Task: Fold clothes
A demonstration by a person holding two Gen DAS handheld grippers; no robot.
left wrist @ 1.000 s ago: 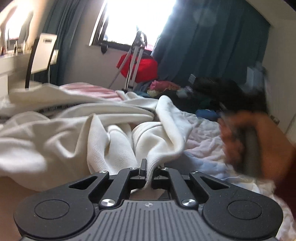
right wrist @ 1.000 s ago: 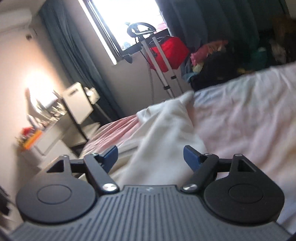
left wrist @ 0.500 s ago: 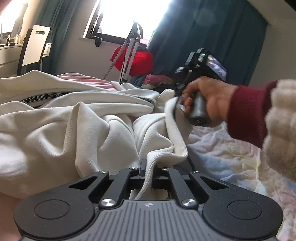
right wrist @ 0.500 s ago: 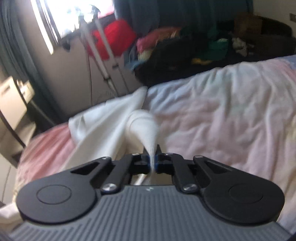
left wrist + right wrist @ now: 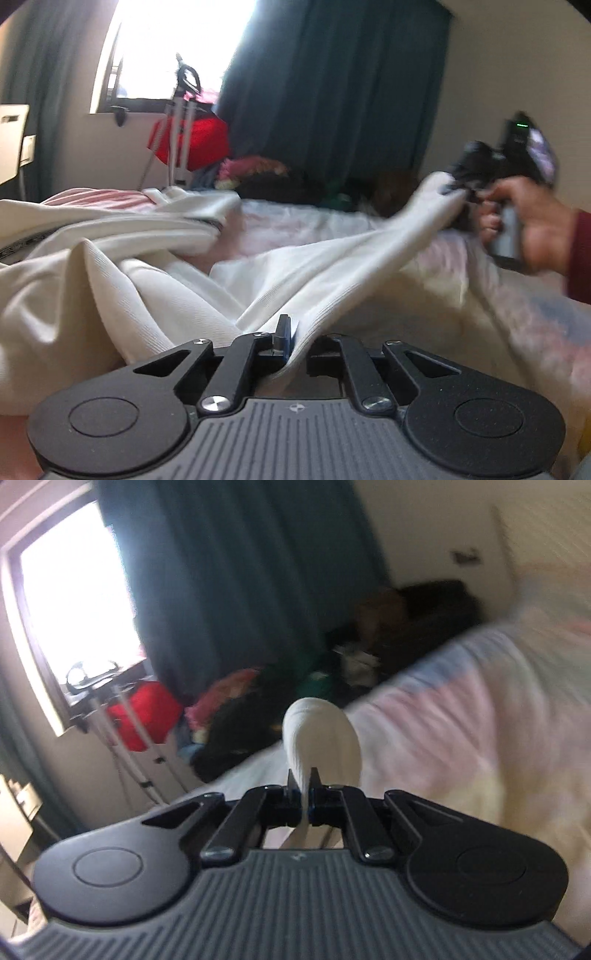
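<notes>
A cream-white ribbed knit garment [image 5: 140,280] lies rumpled across the lower left of a bed with a pale pink and blue quilt [image 5: 295,225]. The left gripper [image 5: 291,338] has its fingers clenched on one fold at bottom centre. The right gripper [image 5: 303,788], in a hand [image 5: 532,225] at the right edge, is clamped on another fold, the cloth stretched taut between them.

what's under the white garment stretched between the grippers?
Under the white garment, the pale pink-and-blue bedsheet shows. The sheet under the bunched fabric on the left is covered.
</notes>
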